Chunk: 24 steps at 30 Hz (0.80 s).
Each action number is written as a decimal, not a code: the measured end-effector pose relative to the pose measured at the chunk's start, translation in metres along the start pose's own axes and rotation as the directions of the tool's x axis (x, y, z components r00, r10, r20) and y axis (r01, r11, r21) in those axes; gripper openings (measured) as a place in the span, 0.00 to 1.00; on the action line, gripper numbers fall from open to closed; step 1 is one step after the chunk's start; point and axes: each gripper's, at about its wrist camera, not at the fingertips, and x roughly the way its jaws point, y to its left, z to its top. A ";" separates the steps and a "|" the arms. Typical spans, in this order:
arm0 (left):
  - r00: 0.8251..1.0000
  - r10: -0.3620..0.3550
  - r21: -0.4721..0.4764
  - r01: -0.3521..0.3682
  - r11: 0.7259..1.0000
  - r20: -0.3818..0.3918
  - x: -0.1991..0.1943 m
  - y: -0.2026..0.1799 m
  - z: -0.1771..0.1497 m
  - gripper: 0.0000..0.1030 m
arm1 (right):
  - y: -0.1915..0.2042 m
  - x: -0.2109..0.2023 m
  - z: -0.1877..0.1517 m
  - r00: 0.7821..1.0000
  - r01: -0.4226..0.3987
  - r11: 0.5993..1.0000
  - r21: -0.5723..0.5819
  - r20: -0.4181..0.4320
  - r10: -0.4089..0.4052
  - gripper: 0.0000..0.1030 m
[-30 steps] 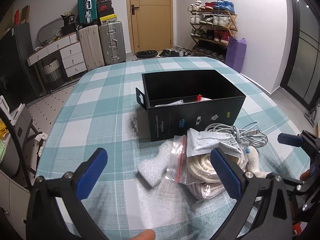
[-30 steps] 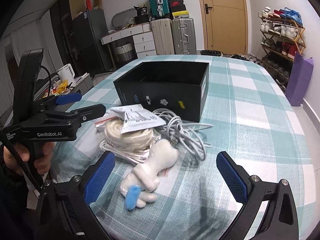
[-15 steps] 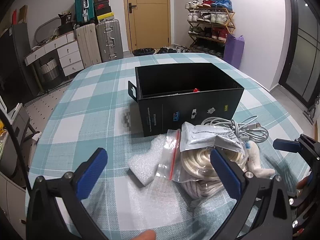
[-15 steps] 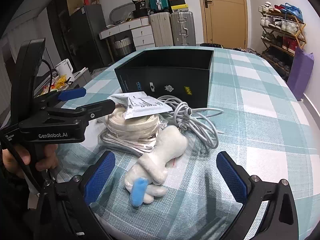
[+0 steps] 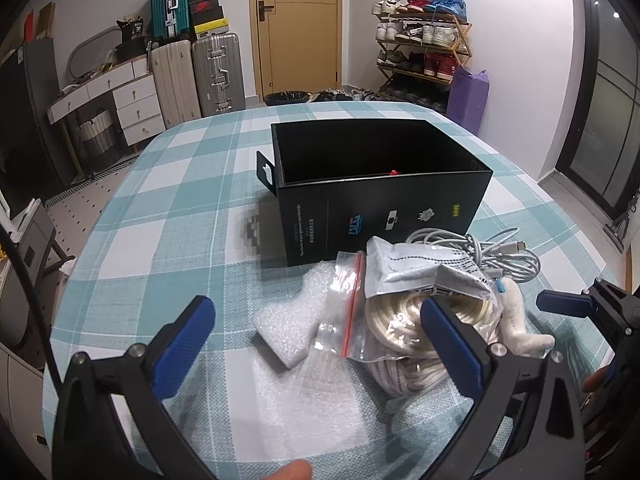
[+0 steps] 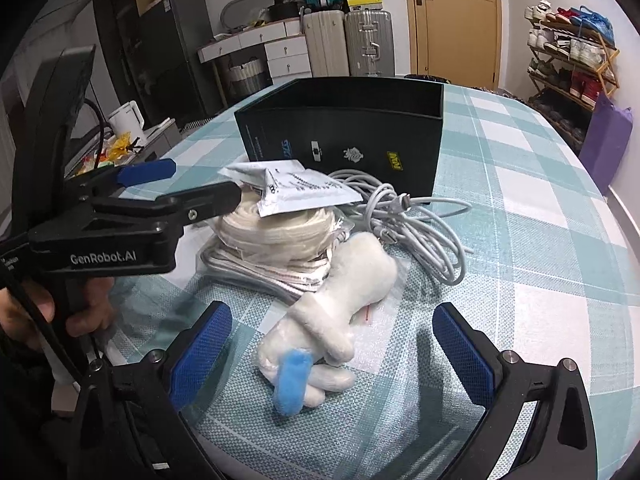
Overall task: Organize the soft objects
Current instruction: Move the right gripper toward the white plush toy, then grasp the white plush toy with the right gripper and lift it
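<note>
A black open box (image 5: 380,196) (image 6: 344,140) stands on the checked table. In front of it lies a heap: white foam sheet (image 5: 296,320), clear zip bag with red seal (image 5: 348,308), coiled cream rope (image 5: 400,328) (image 6: 276,228), a silver packet (image 5: 420,268) (image 6: 296,192), grey cables (image 5: 492,252) (image 6: 412,224) and a white plush toy with a blue tip (image 6: 336,320) (image 5: 516,320). My left gripper (image 5: 320,344) is open, low over the foam and bag. My right gripper (image 6: 332,356) is open, straddling the plush toy. Both are empty.
Something red and white lies inside the box (image 5: 392,171). Table edges fall off at left and right. Suitcases (image 5: 200,76), a drawer unit (image 5: 136,108), a door and a shoe rack (image 5: 424,60) stand behind. The left gripper's body (image 6: 120,220) is close beside the heap.
Both grippers have moved forward and down toward the heap. The right one now straddles the plush toy. Both stay open; nothing on the table has moved.
</note>
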 end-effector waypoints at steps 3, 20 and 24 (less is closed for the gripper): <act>1.000 -0.001 -0.002 0.001 1.000 0.000 0.000 0.001 0.000 1.00 | 0.001 0.004 0.000 1.000 0.008 1.000 0.002 -0.009 -0.008 0.99; 1.000 -0.024 0.006 0.024 1.000 0.005 -0.004 0.001 0.001 1.00 | 0.001 0.008 -0.001 0.999 0.045 0.999 -0.011 -0.023 -0.045 0.64; 1.000 -0.027 0.002 0.027 1.000 0.007 -0.005 0.001 0.002 1.00 | 0.000 0.007 0.000 0.999 0.050 0.999 -0.018 -0.022 -0.050 0.52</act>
